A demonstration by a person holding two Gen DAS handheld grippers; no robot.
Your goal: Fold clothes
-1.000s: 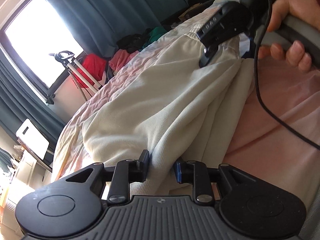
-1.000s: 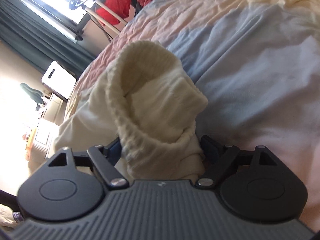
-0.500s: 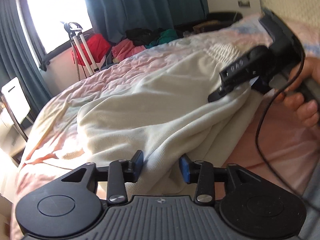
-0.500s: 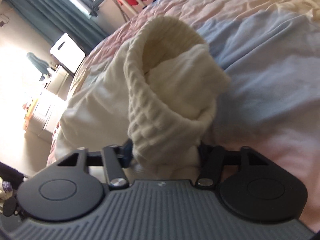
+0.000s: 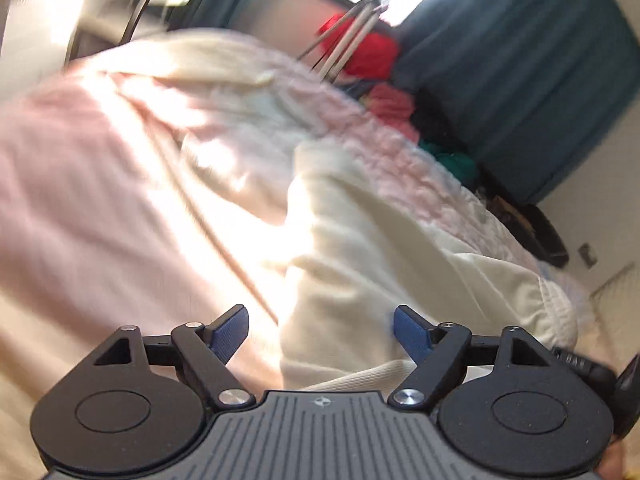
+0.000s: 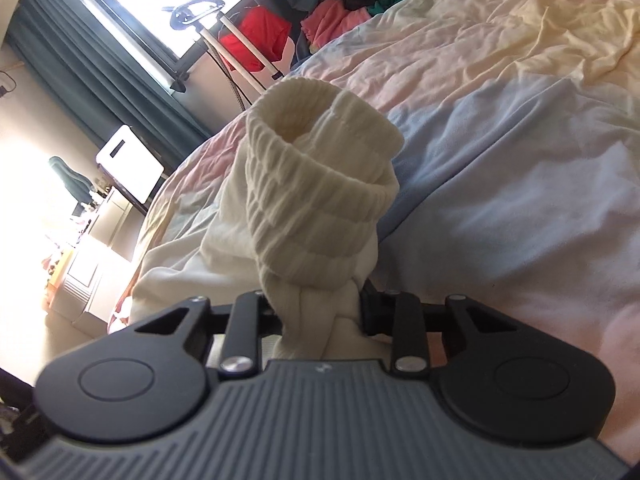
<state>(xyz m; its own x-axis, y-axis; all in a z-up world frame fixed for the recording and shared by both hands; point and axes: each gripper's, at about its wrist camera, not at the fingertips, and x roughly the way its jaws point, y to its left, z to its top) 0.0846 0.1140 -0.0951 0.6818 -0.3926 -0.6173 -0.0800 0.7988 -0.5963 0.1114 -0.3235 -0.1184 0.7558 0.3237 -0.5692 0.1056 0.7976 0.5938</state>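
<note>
A cream knit garment lies spread on the bed. In the blurred left wrist view my left gripper is open, its blue pads apart, with the cloth lying loose between and ahead of them. My right gripper is shut on the garment's ribbed cuff, which stands up bunched above the jaws; its fingertips are hidden by the cloth. The right gripper's edge shows at the far right of the left wrist view.
The bed has a pastel pink, blue and yellow quilt. A pile of red, pink, green and dark clothes lies at the far end near a clothes rack, teal curtains and the window. A white desk stands at the left.
My left gripper has opened, let go of the cream cloth and swung fast to a new angle. My right gripper stays shut on the cuff and has shifted slightly.
</note>
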